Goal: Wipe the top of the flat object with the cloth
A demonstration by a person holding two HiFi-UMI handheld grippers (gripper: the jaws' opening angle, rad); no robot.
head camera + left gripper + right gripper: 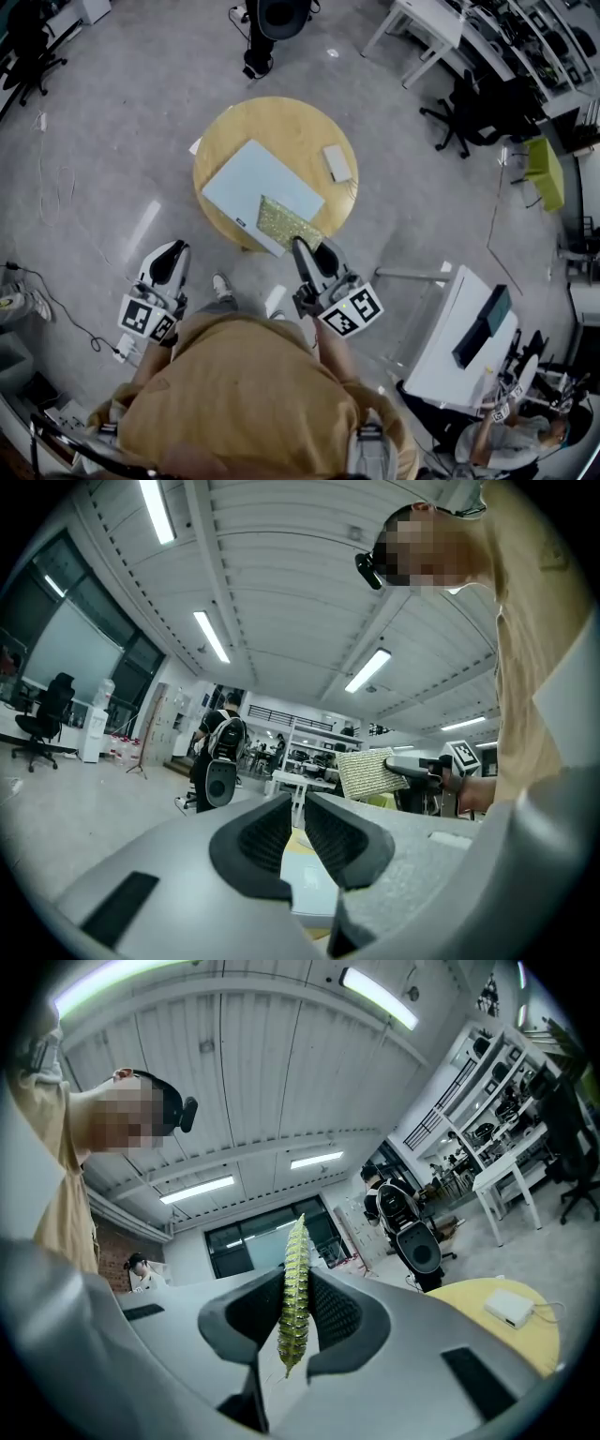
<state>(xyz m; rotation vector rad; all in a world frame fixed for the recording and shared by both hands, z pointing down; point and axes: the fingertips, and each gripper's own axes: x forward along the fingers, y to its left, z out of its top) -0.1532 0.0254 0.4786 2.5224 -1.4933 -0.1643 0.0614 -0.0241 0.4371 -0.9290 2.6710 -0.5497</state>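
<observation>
Just now the right gripper (300, 251) has its jaws clamped on one edge of the yellow-green cloth (284, 221), which hangs over the near corner of the pale blue flat board (258, 178) on the round yellow table (281, 117). The left gripper (169, 259) hangs low, well apart from the table, its jaws drawn almost together around nothing

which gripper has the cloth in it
The right gripper: its jaws are clamped on the yellow-green cloth. The left gripper has nothing between its jaws.
</observation>
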